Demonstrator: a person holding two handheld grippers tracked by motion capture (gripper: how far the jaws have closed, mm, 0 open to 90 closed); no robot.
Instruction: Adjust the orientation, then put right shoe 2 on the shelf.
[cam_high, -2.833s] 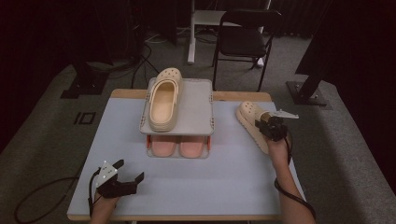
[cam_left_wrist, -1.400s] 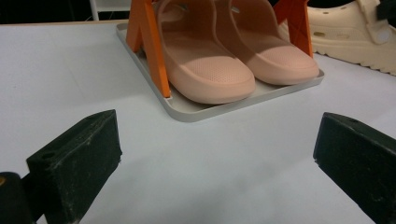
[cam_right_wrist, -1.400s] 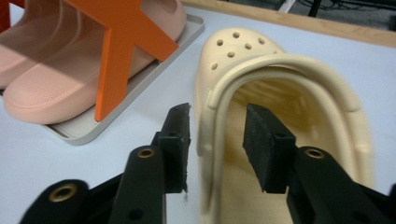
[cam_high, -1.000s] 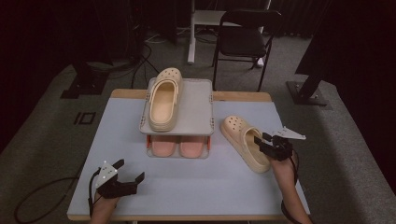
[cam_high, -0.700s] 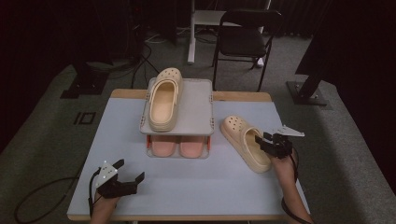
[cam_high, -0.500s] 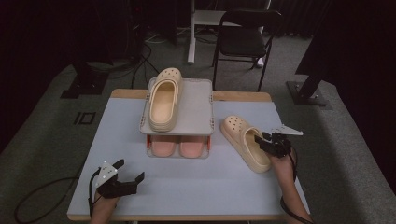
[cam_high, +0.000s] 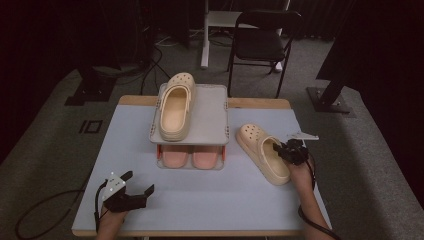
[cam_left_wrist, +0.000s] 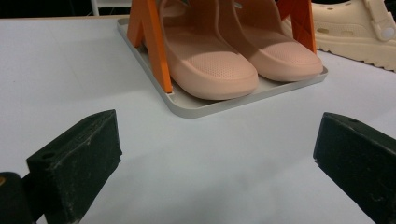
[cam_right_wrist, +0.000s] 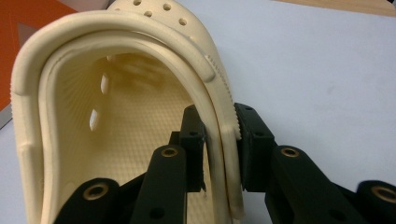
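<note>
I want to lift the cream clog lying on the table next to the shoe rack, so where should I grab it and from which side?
Grip the side wall of the cream clog, one jaw inside the opening, one outside, coming from its outer side, away from the shoe rack. The wall is thin and upright, and the right gripper has just been closing on it there.

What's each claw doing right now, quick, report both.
Left claw: open, holding nothing.
Right claw: jaws just closing, shut on the side wall of the cream clog.

Cream perforated clog (cam_high: 262, 153), pink slippers (cam_left_wrist: 243, 65), orange-legged grey rack (cam_high: 210, 115), black tool (cam_high: 289, 151).
</note>
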